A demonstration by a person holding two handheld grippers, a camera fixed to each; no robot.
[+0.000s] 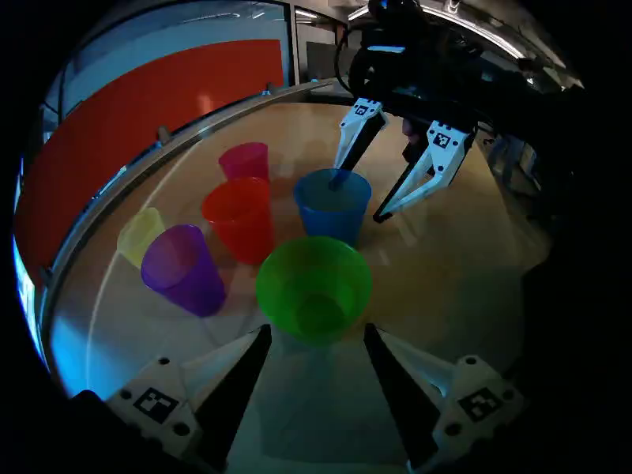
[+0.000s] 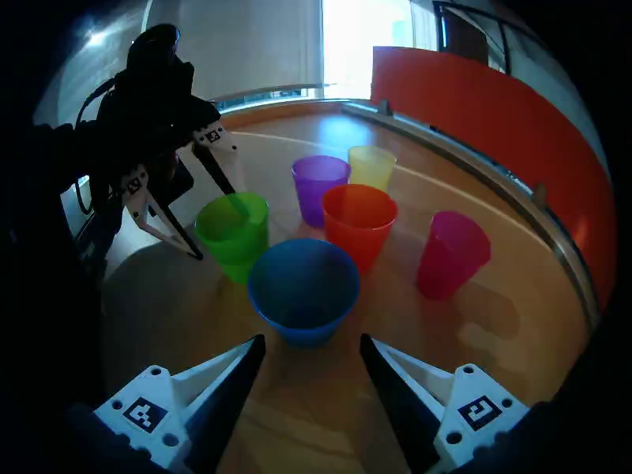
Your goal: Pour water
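Note:
A green cup (image 1: pixel 314 288) stands upright on the wooden table (image 1: pixel 442 268), right in front of my left gripper (image 1: pixel 317 330). That gripper is open, a fingertip on either side of the cup's base. A blue cup (image 2: pixel 304 292) stands in the same way before my right gripper (image 2: pixel 310 341), which is also open. The two grippers face each other across the cups. In the left gripper view the right gripper (image 1: pixel 357 202) straddles the blue cup (image 1: pixel 332 205). In the right gripper view the left gripper (image 2: pixel 217 229) straddles the green cup (image 2: pixel 231 229). I cannot tell whether either cup holds water.
A red cup (image 1: pixel 239 217), a purple cup (image 1: pixel 183 268), a yellow cup (image 1: pixel 140 234) and a magenta cup (image 1: pixel 245 162) stand close beside the two cups. The table's metal rim (image 1: pixel 134 186) runs behind them, with a red wall panel (image 1: pixel 150 118) beyond.

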